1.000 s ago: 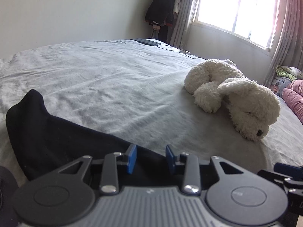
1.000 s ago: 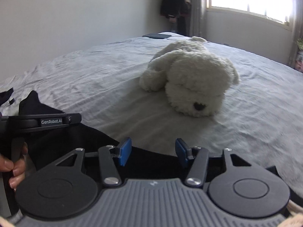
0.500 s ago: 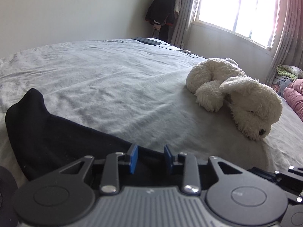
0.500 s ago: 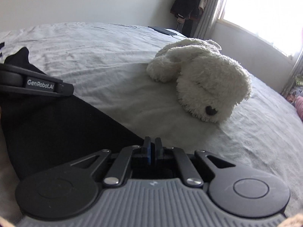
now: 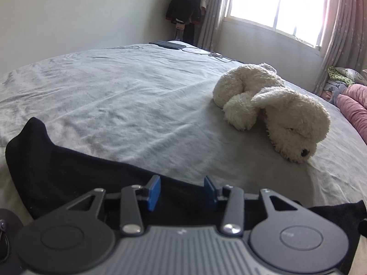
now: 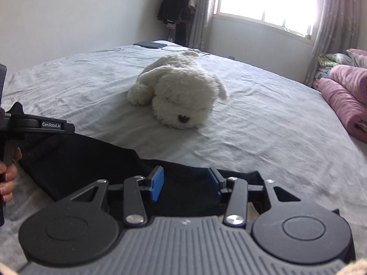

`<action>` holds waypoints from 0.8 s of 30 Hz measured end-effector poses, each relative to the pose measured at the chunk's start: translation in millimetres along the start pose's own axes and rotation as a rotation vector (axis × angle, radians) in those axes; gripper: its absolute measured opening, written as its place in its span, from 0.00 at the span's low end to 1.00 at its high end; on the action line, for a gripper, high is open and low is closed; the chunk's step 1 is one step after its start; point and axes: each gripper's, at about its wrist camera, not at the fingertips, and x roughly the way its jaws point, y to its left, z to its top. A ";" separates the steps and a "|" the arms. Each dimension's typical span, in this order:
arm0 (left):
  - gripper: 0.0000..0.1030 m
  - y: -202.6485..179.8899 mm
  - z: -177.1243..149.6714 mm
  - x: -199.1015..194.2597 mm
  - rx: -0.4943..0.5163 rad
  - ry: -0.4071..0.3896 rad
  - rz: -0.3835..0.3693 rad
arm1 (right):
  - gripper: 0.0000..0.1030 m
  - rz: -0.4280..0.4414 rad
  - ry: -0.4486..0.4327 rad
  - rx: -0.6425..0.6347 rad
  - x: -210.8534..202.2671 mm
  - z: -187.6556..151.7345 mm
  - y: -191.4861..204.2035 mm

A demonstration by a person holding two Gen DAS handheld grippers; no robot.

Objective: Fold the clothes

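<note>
Nearest the cameras, both tools hang over the near edge of a black, soft knit garment (image 5: 68, 178) lying flat on the grey bedsheet (image 5: 137, 96). The left gripper (image 5: 181, 191) has just been opening; its blue pads stand apart with dark cloth beneath them and nothing pinched. The right gripper (image 6: 185, 184) has likewise just been opening, its jaws spread above the garment's right end and gripping nothing.

The step in hand looks like taking a fresh hold on that near hem. To do it well, each tool should dip until its pads straddle the edge, close on one layer only, and both should lift together so the cloth stays taut between them.

A hand (image 6: 6, 176) holds the left tool's trigger at the right view's margin. Farther off lies a fluffy white plush dog (image 6: 181, 96), well apart from the garment and clear of any fold forward. A rolled pink blanket (image 6: 346, 96) sits at the bed's far right.
</note>
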 end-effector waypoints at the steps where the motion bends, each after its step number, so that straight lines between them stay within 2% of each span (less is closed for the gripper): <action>1: 0.44 -4.8 0.4 -3.0 0.020 0.012 -0.018 | 0.46 -0.011 0.002 0.023 -10.6 -2.8 -7.8; 5: 0.53 -24.8 -5.6 -22.7 0.117 0.031 -0.083 | 0.48 -0.059 -0.004 0.099 -57.2 -15.2 -36.1; 15: 0.53 -51.8 -38.4 -75.4 0.166 0.125 -0.215 | 0.50 -0.181 -0.029 0.229 -162.5 -59.7 -92.4; 24: 0.55 -81.1 -53.6 -135.0 0.279 0.137 -0.272 | 0.51 -0.250 -0.059 0.336 -234.5 -103.9 -133.9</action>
